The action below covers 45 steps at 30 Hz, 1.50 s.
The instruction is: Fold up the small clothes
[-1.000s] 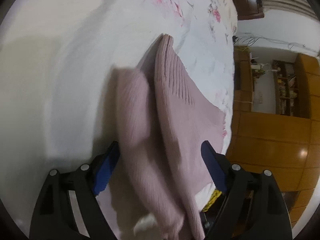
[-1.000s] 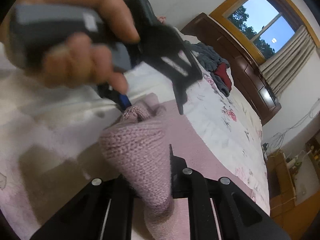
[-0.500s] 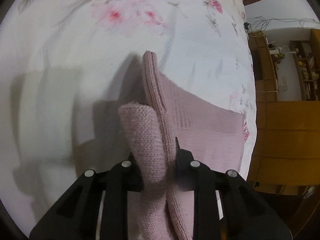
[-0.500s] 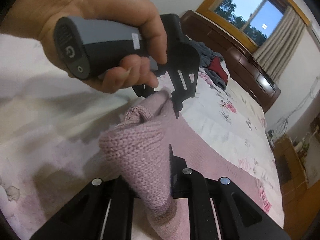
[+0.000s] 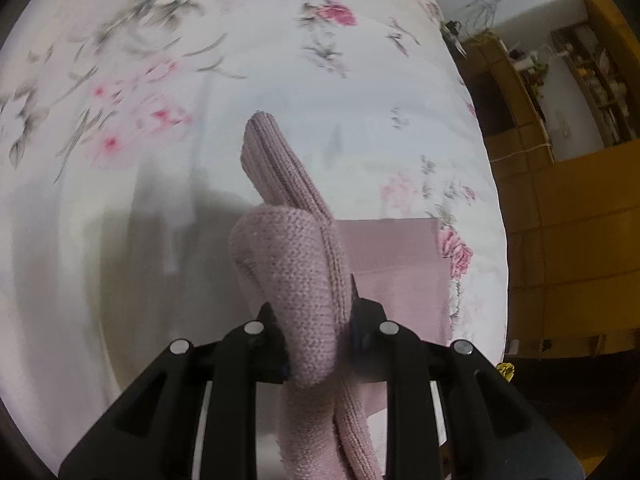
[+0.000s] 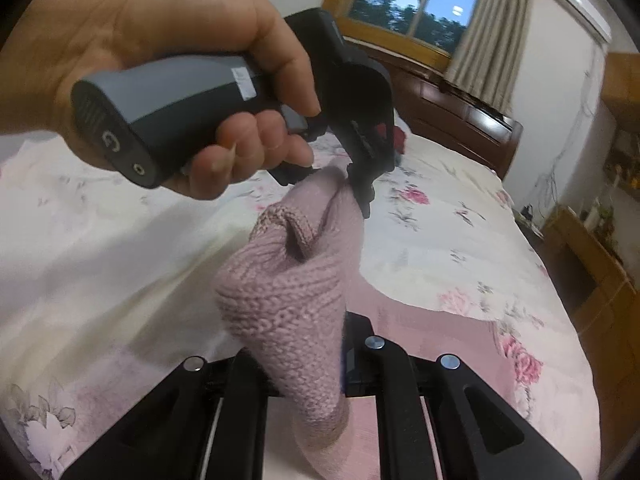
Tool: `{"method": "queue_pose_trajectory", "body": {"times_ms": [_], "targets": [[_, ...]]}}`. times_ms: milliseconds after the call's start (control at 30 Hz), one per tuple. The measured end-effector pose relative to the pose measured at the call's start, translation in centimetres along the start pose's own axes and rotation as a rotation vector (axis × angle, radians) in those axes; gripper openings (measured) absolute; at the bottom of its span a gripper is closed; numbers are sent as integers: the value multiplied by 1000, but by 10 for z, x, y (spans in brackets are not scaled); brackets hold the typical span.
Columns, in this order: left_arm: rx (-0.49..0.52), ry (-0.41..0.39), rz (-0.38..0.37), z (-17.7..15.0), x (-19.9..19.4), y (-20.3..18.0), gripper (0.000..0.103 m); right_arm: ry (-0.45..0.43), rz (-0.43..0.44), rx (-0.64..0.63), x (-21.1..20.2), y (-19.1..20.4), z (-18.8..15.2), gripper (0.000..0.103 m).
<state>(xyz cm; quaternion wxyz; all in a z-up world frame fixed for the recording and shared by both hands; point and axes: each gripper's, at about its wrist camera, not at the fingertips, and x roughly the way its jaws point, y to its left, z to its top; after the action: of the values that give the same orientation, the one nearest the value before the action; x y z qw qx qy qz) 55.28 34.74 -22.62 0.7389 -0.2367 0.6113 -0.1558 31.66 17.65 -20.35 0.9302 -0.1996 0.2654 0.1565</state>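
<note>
A pink knitted garment (image 5: 304, 276) lies partly on the floral bed sheet (image 5: 160, 80), its near edge lifted. My left gripper (image 5: 316, 320) is shut on a bunched fold of that knit. My right gripper (image 6: 308, 340) is also shut on a thick fold of the pink knitted garment (image 6: 280, 296). In the right wrist view a person's hand (image 6: 168, 52) holds the left gripper (image 6: 352, 188), pinching the knit just beyond my right one. The lower part of the garment lies flat on the bed (image 6: 432, 332).
A dark wooden headboard (image 6: 460, 120) and a window (image 6: 420, 0) stand at the far end of the bed. A heap of dark and red clothes (image 6: 396, 140) lies near the headboard. Wooden cabinets (image 5: 568, 220) line the bed's right side.
My left gripper has shut on the pink knit, which it earlier straddled with its fingers apart. Both grippers have raised the edge away from the sheet. The right grip is unchanged.
</note>
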Motion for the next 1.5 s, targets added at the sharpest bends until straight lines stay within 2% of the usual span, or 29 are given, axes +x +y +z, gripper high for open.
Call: {"method": "queue_pose_trajectory", "body": {"times_ms": [267,967,1500], "targets": [[53,7,27,1,5,-47,19,-9,-16,48,-16,-29,-2,11],[97,18,86,-1,12,-77,19,-12,-6,124,-18,-55,-6,11],[197,24,167,-13,49,-143,19,16,-18,253,-29,-109,-33,11]]}}
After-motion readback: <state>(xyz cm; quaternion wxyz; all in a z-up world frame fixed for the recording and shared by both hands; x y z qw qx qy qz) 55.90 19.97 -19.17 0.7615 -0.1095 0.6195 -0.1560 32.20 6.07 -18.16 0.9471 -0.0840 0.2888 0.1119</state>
